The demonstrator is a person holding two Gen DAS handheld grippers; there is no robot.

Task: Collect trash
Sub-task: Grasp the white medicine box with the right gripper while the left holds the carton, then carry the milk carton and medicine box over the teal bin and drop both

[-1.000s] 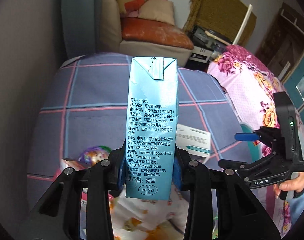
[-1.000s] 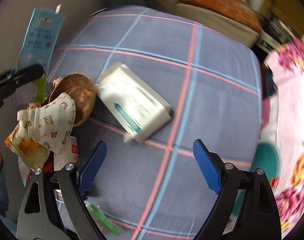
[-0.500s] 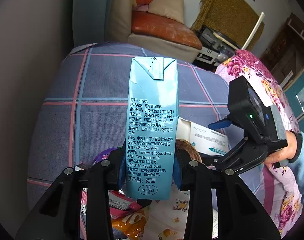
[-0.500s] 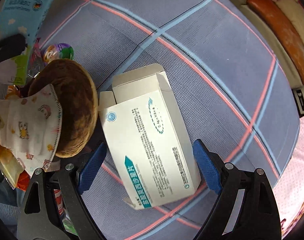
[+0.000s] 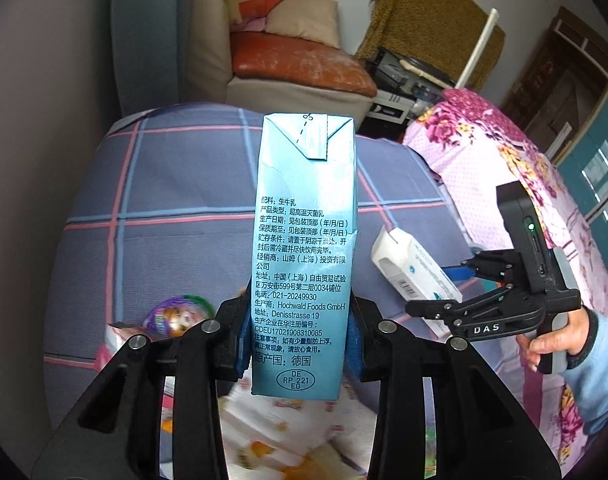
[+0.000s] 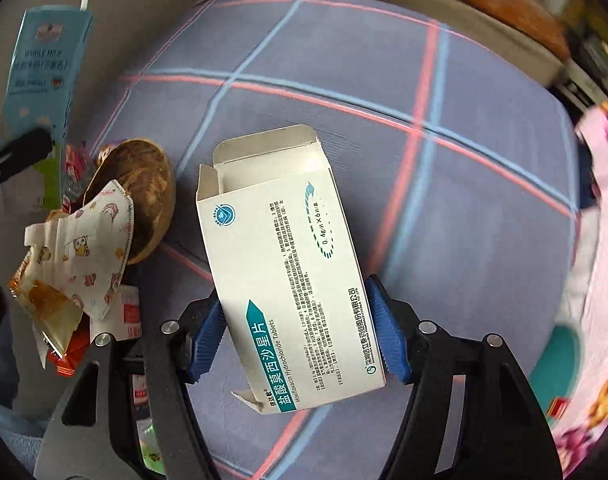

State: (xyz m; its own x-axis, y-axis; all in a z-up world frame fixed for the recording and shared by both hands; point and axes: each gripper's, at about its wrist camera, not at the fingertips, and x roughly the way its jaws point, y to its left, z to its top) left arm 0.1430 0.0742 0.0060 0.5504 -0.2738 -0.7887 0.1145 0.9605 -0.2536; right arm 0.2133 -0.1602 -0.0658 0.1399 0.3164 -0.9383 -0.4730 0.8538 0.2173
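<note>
Plaid bedcover (image 6: 464, 208), blue-grey with pink and light-blue lines, forms the work surface; a sofa (image 5: 295, 68) stands beyond its far edge.

Step in hand: pickup of 2 trash items, 1 per gripper.

1. Left gripper (image 5: 299, 340): clamped on the milk carton (image 5: 306, 248), which it holds upright and clear of the bedcover.
2. Right gripper (image 6: 295, 340): both blue pads bear on the long sides of the medicine box (image 6: 287, 268). The box appears tilted up off the bedcover, but this cannot be confirmed.

Containers:
- Medicine box: far end flap open; the visible interior shows nothing inside.
- Milk carton: top fold sealed flat; contents cannot be determined.

Remaining trash lies left of the medicine box: a brown shell-like husk (image 6: 143, 192), a printed face mask (image 6: 91, 256) and crumpled wrappers (image 6: 55, 312).

Next move, as judged: carry both items to a bin. No bin is in view. Keep clamping force low; the open box likely crushes easily.
</note>
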